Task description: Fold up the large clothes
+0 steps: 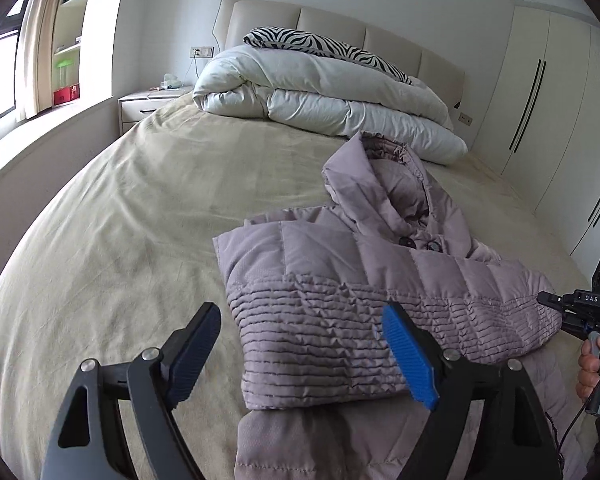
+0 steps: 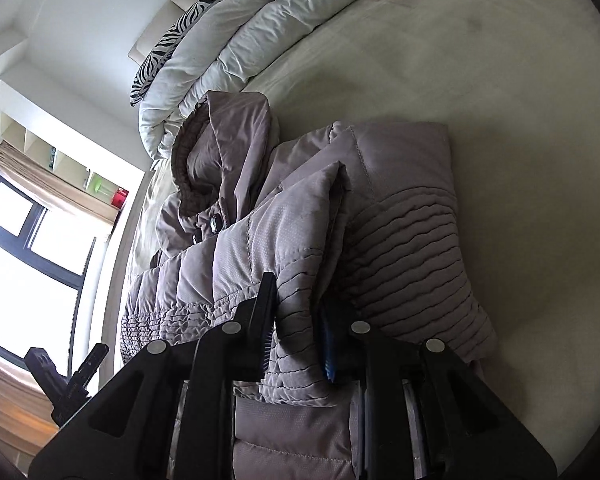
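A mauve quilted hooded jacket (image 1: 340, 280) lies on the beige bed (image 1: 120, 220), sleeves folded across its front and hood (image 1: 384, 176) toward the headboard. My left gripper (image 1: 304, 348) is open and empty, hovering just above the jacket's near left edge. My right gripper (image 2: 300, 328) is shut on the cuff of a jacket sleeve (image 2: 296, 264) and holds it over the body. In the left wrist view the right gripper (image 1: 548, 300) shows at the jacket's right edge. The jacket (image 2: 400, 220) fills the right wrist view.
A folded white duvet (image 1: 324, 92) with a zebra-print pillow (image 1: 324, 46) lies at the head of the bed. A nightstand (image 1: 148, 104) stands at the back left, white wardrobes (image 1: 560, 120) on the right, a window (image 2: 28, 248) beyond.
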`<state>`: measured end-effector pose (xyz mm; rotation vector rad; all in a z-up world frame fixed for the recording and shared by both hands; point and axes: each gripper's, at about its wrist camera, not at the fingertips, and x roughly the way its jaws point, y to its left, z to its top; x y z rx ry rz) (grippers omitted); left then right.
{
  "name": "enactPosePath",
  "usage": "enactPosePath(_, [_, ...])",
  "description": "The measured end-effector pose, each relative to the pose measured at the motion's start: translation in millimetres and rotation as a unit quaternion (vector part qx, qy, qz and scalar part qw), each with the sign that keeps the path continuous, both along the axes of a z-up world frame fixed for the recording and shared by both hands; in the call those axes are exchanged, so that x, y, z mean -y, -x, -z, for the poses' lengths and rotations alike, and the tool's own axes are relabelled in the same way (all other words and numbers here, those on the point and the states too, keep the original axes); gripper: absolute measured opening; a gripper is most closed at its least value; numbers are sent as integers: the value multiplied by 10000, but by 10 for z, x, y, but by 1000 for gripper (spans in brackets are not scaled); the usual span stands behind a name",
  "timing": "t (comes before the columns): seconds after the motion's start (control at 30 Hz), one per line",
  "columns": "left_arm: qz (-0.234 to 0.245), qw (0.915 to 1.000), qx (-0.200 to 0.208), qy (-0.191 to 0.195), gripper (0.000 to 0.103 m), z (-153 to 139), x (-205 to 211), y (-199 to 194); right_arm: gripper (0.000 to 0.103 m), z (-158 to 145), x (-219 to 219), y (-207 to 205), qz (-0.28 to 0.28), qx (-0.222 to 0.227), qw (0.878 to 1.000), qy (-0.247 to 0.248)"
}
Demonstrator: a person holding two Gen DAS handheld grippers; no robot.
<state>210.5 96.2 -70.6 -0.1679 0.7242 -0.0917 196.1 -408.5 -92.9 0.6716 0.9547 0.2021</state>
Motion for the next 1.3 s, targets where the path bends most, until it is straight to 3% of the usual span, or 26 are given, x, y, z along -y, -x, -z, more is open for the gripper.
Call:
enactPosePath(0.1, [20,9995,-157,-263,84,122,107,-309,28,86,-25,-52,-89,-156,9995,240])
enactPosePath(0.17, [27,9972,-670,-330,85,404,128,-519,30,106,25,-34,-130,-84,9999,77])
enactPosePath(0.23, [9,9955,-918,-223,88,641,88,-589,32,61,116,9,-24,23,10000,-49])
enactPosePath(0.3, [15,9959,-902,-74,89,656,38,-551,58,-57,249,87,208,289,9993,-88])
enactPosePath(0.37, [18,9964,-843,1,87,543,-5,-510,67,-235,423,150,567,670,9961,-135])
enactPosePath(0.4, [14,9973,-729,76,86,457,-40,-500,81,-339,494,139,727,843,9937,-111])
enactPosePath(0.47, [51,9985,-516,188,86,275,-97,-579,93,-504,547,-1,869,1098,9901,-80])
enactPosePath(0.6, [182,9985,-456,254,86,28,-127,-1139,93,-533,267,-869,76,648,9973,-344])
enactPosePath(0.73, [378,9934,-819,711,87,-13,-101,-1913,93,-373,-115,-1772,-343,130,9984,-421])
enactPosePath(0.9, [653,9759,-1671,1243,87,209,84,-2796,93,-88,-460,-2652,-471,-287,9972,-510])
enactPosePath(1.0, [757,9668,-1956,1462,87,369,240,-3132,93,98,-601,-3065,-599,-576,9947,-609])
enactPosePath(1.17, [645,9564,-2137,1885,87,583,408,-3517,91,290,-768,-3520,-612,-679,9944,-536])
enactPosePath(1.23, [670,9514,-2206,2042,80,668,477,-3572,77,379,-826,-3611,-601,-762,9947,-348])
enactPosePath(1.3, [748,9530,-2171,1978,35,656,562,-3542,38,371,-927,-3665,-779,-629,9948,-183])
